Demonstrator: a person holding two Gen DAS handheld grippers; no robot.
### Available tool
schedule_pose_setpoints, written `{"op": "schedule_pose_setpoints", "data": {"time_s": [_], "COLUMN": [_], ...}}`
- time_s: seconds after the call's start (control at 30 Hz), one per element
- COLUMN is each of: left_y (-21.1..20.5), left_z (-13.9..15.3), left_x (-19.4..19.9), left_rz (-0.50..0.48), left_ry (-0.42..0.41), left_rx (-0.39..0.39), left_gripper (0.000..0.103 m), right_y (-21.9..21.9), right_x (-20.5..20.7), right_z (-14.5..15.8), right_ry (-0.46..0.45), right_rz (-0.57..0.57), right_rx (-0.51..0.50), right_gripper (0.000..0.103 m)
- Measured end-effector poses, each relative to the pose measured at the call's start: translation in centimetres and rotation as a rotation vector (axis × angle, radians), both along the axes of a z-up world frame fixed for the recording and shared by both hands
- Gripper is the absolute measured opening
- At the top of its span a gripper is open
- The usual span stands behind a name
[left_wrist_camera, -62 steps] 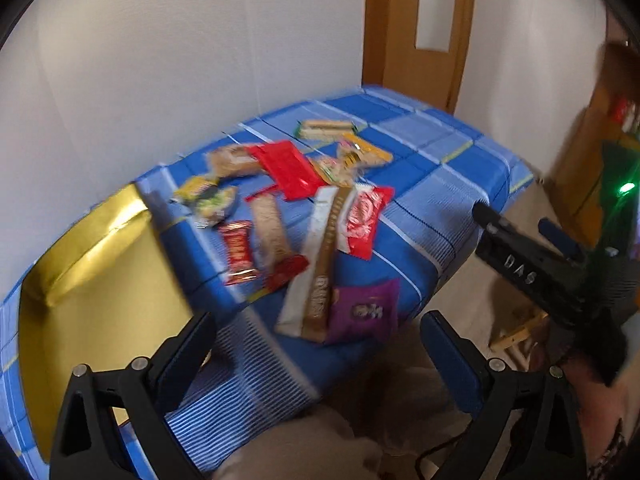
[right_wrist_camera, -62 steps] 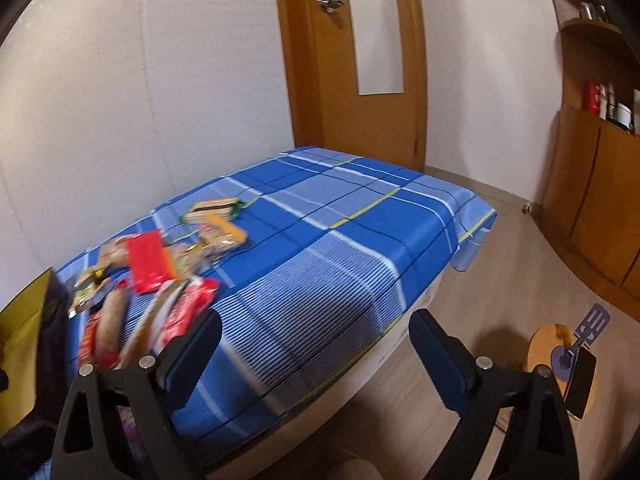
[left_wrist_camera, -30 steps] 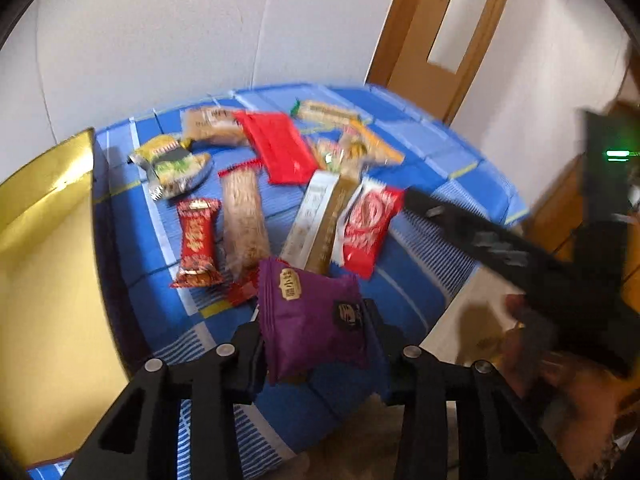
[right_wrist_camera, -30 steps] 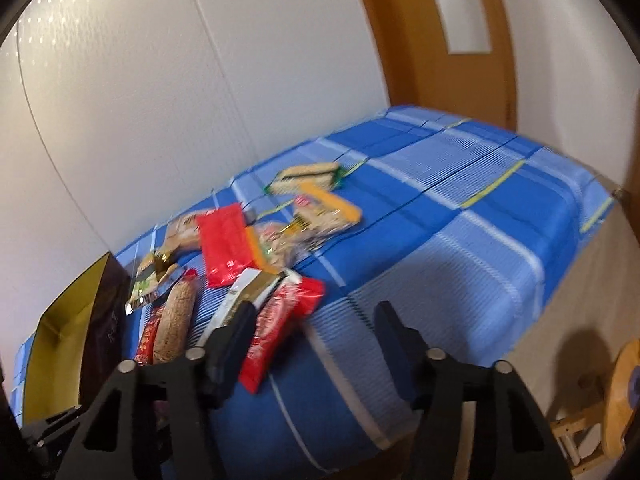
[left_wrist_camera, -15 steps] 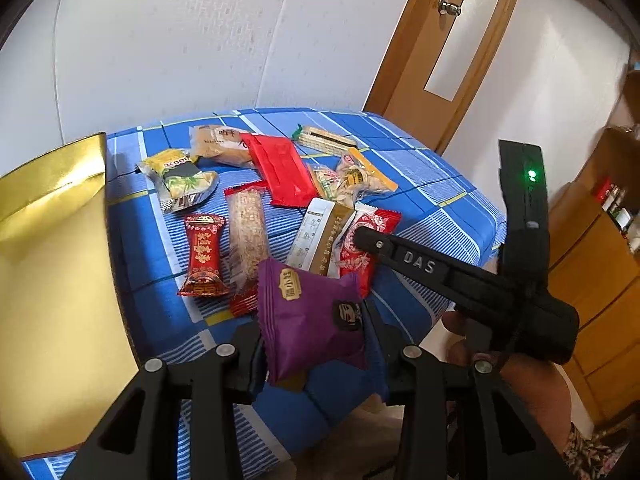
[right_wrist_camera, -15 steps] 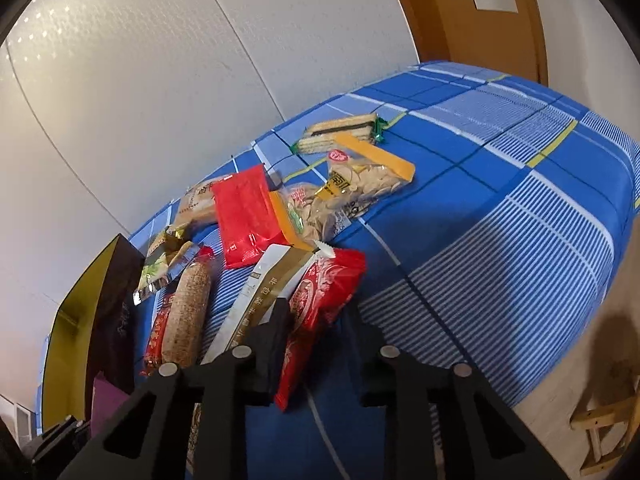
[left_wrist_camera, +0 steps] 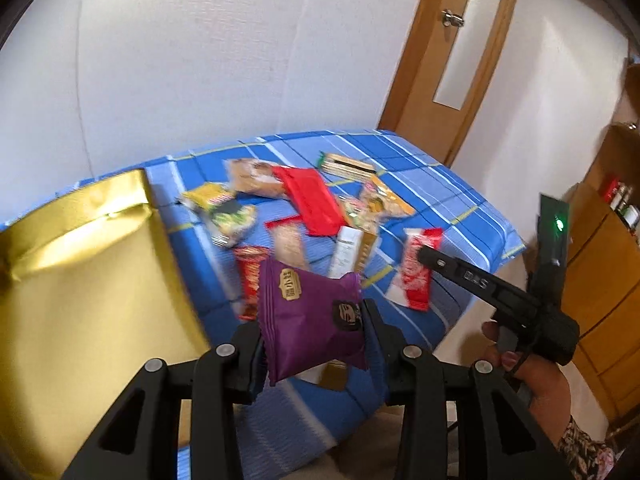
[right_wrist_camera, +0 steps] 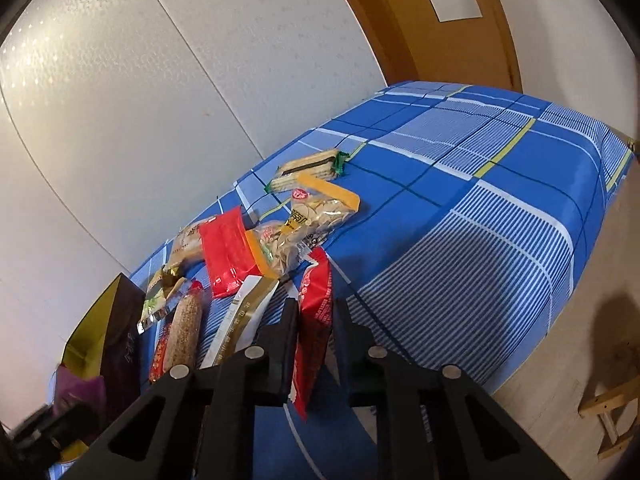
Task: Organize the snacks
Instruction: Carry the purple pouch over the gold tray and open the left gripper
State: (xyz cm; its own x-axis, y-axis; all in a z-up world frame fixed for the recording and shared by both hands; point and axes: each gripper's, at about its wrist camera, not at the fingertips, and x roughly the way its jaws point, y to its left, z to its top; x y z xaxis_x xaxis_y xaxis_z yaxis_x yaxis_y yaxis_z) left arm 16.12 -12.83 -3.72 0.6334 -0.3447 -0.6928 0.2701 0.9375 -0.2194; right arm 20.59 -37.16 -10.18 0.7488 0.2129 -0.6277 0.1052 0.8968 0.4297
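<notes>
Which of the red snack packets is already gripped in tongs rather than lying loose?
The red wafer packet, pinched edge-on in the right tongs at the table's near edge. The flat red pouch and small red candy bar lie loose.

This is a room in a home, by the look of it a bedroom or living room. A wooden door (left_wrist_camera: 448, 52) with a frosted glass panel and a metal handle stands in the corner, set into plain white papered walls (left_wrist_camera: 192, 48). The bench (right_wrist_camera: 500, 184) wears a blue checked cloth with yellow and white stripes, the kind used as a household bedsheet or tablecloth. On the right, warm brown wooden cabinets (left_wrist_camera: 600, 280) carry a shelf with small bottles and jars (left_wrist_camera: 618, 200). The floor (right_wrist_camera: 560, 360) is pale wood laminate, and a small wooden stool (right_wrist_camera: 610, 412) stands on it beside the bench.
</notes>
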Motion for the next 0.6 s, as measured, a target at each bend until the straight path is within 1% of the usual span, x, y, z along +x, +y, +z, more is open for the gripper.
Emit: {"op": "schedule_pose_setpoints", "data": {"time_s": [0.17, 0.3, 0.43, 0.5, 0.6], "left_y": [4.5, 8.7, 13.7, 16.5, 19.4], "left_z": [0.9, 0.9, -0.1, -1.0, -2.3], "left_x": [1.9, 3.4, 5.8, 6.9, 8.1], "left_rz": [0.072, 0.147, 0.246, 0.311, 0.379], "left_ry": [0.028, 0.048, 0.104, 0.132, 0.165], "left_rx": [0.009, 0.038, 0.061, 0.088, 0.135], "left_gripper": [0.041, 0.041, 0.041, 0.041, 0.041], "right_y": [0.6, 0.9, 1.1, 1.2, 1.3], "right_x": [-0.2, -0.2, -0.2, -0.2, -0.2], "right_z": [0.3, 0.3, 0.2, 0.1, 0.0], "right_ry": [-0.024, -0.023, -0.024, -0.021, -0.015], "right_rz": [0.013, 0.013, 0.01, 0.009, 0.008], "right_rx": [-0.015, -0.021, -0.028, -0.031, -0.034], "right_gripper": [0.017, 0.017, 0.017, 0.017, 0.017]}}
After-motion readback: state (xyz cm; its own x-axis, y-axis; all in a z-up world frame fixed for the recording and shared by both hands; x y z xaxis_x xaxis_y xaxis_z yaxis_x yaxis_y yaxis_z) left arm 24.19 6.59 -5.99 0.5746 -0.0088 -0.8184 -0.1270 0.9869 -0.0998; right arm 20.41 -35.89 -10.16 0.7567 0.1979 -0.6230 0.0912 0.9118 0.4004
